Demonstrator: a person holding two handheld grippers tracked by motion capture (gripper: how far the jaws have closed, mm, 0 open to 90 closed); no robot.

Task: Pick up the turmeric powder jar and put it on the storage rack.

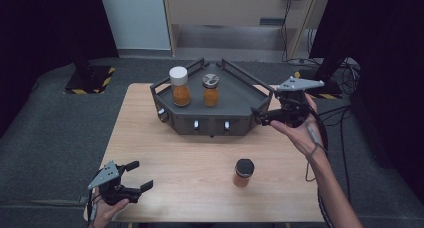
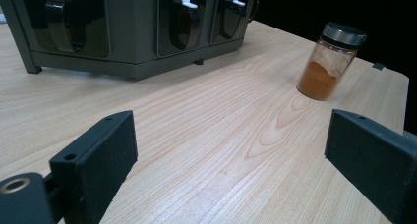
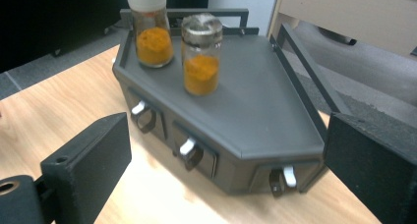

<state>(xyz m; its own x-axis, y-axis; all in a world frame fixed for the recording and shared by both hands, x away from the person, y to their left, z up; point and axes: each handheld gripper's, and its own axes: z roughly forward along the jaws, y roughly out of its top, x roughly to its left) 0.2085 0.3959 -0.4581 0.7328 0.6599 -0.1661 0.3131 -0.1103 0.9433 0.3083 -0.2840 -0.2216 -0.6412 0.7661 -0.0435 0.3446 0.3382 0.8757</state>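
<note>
Black-lidded glass jar of orange-brown powder stands upright on the bare pale wooden table, near its front edge, well apart from both my grippers. My left gripper sits low at the front left corner, fingers spread, nothing between them. My right gripper hangs beside the right end of the dark grey angular rack, fingers spread, empty. On the rack: white-lidded jar and silver-lidded jar, both holding orange powder.
</note>
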